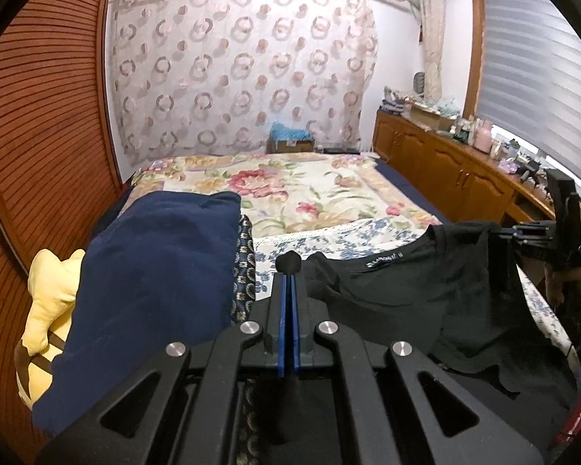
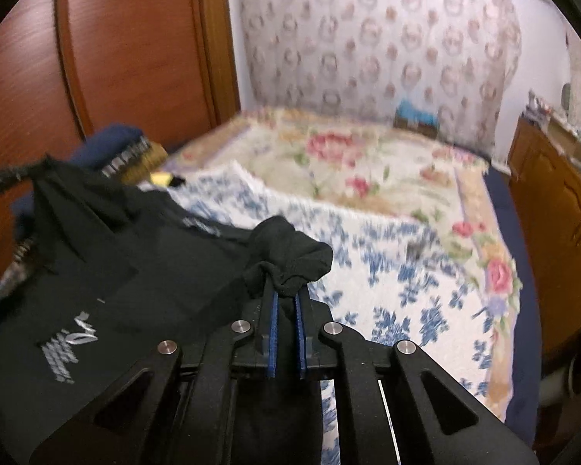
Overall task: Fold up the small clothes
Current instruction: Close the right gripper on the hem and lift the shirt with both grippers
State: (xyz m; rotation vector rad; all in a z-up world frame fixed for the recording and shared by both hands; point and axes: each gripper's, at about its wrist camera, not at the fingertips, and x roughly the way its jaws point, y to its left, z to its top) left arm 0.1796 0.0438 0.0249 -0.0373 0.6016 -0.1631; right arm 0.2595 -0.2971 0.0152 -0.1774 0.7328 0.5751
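Left gripper [image 1: 289, 271] and right gripper [image 2: 286, 290] each pinch the black shirt [image 1: 426, 290], lifted at 6 o'clock over the bed [image 1: 329, 193]; folding judged barely begun.

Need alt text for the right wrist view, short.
The right gripper is clamped on a bunched corner of a black cotton T-shirt, lifted over a blue-and-white floral bedspread. At the far left, the left gripper pinches the shirt's other corner. The image is motion-blurred.
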